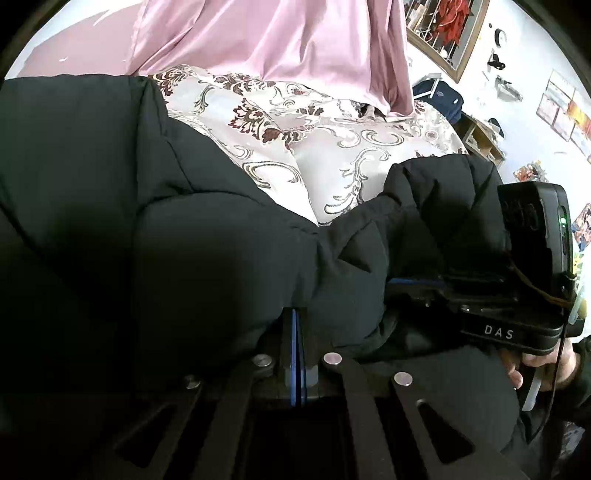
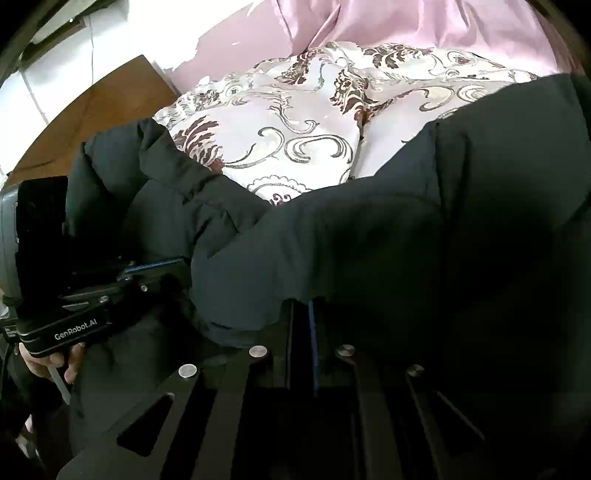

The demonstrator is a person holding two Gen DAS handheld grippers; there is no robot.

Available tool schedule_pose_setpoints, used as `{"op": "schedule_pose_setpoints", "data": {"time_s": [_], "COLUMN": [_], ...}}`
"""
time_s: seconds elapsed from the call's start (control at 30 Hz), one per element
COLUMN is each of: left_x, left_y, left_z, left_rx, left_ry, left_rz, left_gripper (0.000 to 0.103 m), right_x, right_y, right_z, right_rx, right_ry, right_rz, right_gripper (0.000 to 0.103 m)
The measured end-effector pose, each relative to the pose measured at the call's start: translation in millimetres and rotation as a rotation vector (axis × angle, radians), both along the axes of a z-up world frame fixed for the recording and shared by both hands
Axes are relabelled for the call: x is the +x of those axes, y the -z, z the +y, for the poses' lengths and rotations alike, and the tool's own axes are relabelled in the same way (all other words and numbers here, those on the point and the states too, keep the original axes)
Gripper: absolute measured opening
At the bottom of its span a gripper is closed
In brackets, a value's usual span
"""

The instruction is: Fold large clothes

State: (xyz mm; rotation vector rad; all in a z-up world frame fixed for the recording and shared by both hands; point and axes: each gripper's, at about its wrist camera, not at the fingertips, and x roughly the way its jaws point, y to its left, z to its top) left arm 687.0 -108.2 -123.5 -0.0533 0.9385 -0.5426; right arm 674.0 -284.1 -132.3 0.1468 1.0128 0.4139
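**Black puffer jacket pinched at its edge by both grippers over the bed**

A black quilted puffer jacket lies bunched across a bed, filling the lower part of both wrist views. Its padded panels bulge in thick folds, and one sleeve rises toward the far side.

The left gripper has its jaws together, blue-lined fingers closed on a fold at the jacket's near edge; the fabric swells over the fingertips and hides them. The right gripper also meets the jacket's edge, its jaws nearly together with only a thin gap showing, and the cloth drapes over the tips, so I cannot tell whether the pads press on it.

Each view shows the other gripper side-on, half buried in the jacket, with a person's hand wrapped around its handle.

Under and beyond the jacket lies a pale floral bedspread with scrollwork and dark red motifs. Behind it hangs a pink satin curtain. A wooden panel stands beside the bed in the right view, and a framed picture hangs on the white wall in the left view.
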Motion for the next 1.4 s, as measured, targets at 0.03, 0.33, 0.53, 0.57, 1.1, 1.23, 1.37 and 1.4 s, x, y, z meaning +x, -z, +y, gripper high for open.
{"op": "schedule_pose_setpoints", "data": {"time_s": [0.03,0.33,0.53,0.57,1.1,1.23,1.37,1.4], "left_x": [-0.2,-7.1,-38.3,-44.8,-169.9,-216.0,-269.7,-281.6], "left_y": [0.1,-19.7,-53.3,-59.1,-159.2,-187.2,-217.3,-223.1], "left_z": [-0.3,3.9,11.4,13.2,39.2,53.8,65.3,67.4], "left_rx": [0.001,0.012,-0.015,-0.031,-0.052,-0.059,-0.023,-0.017], "left_ry": [0.0,-0.054,-0.145,-0.157,-0.267,-0.295,-0.307,-0.308], "left_rz": [0.0,-0.045,-0.143,-0.154,-0.279,-0.296,-0.344,-0.357], "left_gripper": [0.003,0.006,0.049,0.064,0.102,0.102,0.102,0.102], "right_x": [-1.0,-16.3,-48.3,-56.1,-182.7,-220.4,-261.6,-274.8], "right_y": [0.3,-26.2,-56.5,-63.2,-166.2,-185.3,-211.9,-221.4], "right_z": [-0.7,-6.8,-28.7,-33.3,-44.1,-34.5,-29.6,-28.8], "right_rx": [0.004,0.007,-0.003,-0.008,0.003,-0.012,-0.025,-0.026], "right_ry": [0.004,0.043,0.164,0.194,0.357,0.333,0.317,0.316], "right_rz": [0.003,-0.021,-0.099,-0.116,-0.417,-0.428,-0.427,-0.424], "right_gripper": [0.007,0.035,0.047,0.051,0.091,0.091,0.091,0.091]}}
